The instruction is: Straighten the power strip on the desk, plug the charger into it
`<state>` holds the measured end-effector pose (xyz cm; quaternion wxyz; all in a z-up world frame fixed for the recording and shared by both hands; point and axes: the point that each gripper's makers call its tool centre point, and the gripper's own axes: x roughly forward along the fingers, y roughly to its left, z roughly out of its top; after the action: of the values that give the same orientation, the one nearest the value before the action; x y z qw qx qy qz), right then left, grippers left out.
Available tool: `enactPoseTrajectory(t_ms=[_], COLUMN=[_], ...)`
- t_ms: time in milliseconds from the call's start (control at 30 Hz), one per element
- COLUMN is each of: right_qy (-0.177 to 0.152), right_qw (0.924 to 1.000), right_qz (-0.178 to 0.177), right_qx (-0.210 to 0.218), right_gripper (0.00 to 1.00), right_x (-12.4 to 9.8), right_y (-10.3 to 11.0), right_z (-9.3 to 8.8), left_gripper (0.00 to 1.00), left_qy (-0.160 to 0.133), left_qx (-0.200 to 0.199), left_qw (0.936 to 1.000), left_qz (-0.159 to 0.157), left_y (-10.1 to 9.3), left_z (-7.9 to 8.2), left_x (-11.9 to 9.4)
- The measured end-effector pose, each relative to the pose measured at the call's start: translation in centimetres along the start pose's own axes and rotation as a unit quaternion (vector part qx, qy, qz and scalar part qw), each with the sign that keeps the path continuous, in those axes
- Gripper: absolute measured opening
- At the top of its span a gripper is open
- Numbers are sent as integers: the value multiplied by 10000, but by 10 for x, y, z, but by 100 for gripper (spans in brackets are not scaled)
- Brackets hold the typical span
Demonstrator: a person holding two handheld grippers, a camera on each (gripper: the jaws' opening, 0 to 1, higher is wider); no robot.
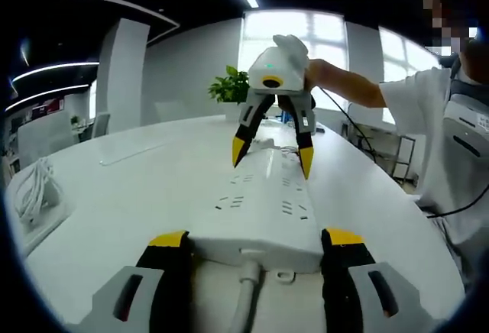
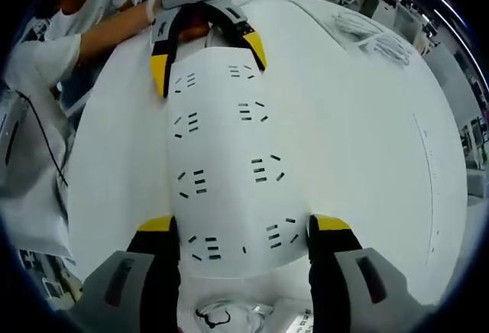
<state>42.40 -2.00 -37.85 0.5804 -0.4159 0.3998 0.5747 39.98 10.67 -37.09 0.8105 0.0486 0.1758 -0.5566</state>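
On the white table (image 1: 114, 195), flat and lengthwise between both grippers, lies the power strip (image 1: 263, 195), sockets up. Left gripper (image 1: 256, 253) at the cable end, jaws spread wide on either side of the strip's end, yellow tips level with its corners; contact with the casing not certain from the left gripper view. Right gripper (image 2: 244, 234) at the opposite end, jaws likewise spread and straddling the strip, tips just beside its long edges. Neither pair clamped tight so far as can be judged; more a bracketing hold than a pinch.

Seen from the left gripper view, right gripper tilted steeply down from above, tips over the far end of the strip, a person's hand around its body. Seen from the right gripper view, left gripper reaching in from the far end, forearm and sleeve behind it.

Progress, as a judgement: straightening step in hand, with both ends framed for aligning; hard to say whether the strip already sits square. No plug in any socket, so plugging not yet done. Coiled white cable (image 1: 34, 188) near the table's edge, well apart from the strip, possibly the charger; too indistinct to confirm.
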Motion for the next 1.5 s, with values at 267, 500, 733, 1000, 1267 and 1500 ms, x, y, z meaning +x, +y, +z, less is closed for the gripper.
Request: enactPoseTrajectory(t_ms=[267, 500, 733, 1000, 1267, 1500], right_qy=[5, -114, -203, -176, -188, -126], right_qw=[9998, 9994, 9989, 9981, 9967, 9962], right_qz=[-59, -150, -197, -259, -341, -339], right_qx=[166, 303, 363, 527, 718, 789], right_gripper=[67, 67, 67, 67, 67, 67], right_x=[0, -1, -1, -1, -1, -1], right_y=[2, 4, 3, 6, 8, 10], right_z=[0, 1, 3, 4, 3, 1], left_gripper=[70, 70, 70, 69, 69, 69], left_qy=[2, 3, -7, -23, -19, -21], left_qx=[54, 97, 114, 148, 198, 235], left_qw=[9999, 9995, 9994, 9987, 9977, 9969], left_qz=[-151, -289, -332, -485, -641, -746], left_y=[1, 2, 2, 8, 11, 11], left_z=[1, 1, 1, 2, 3, 3], left_x=[0, 0, -2, -2, -1, 1])
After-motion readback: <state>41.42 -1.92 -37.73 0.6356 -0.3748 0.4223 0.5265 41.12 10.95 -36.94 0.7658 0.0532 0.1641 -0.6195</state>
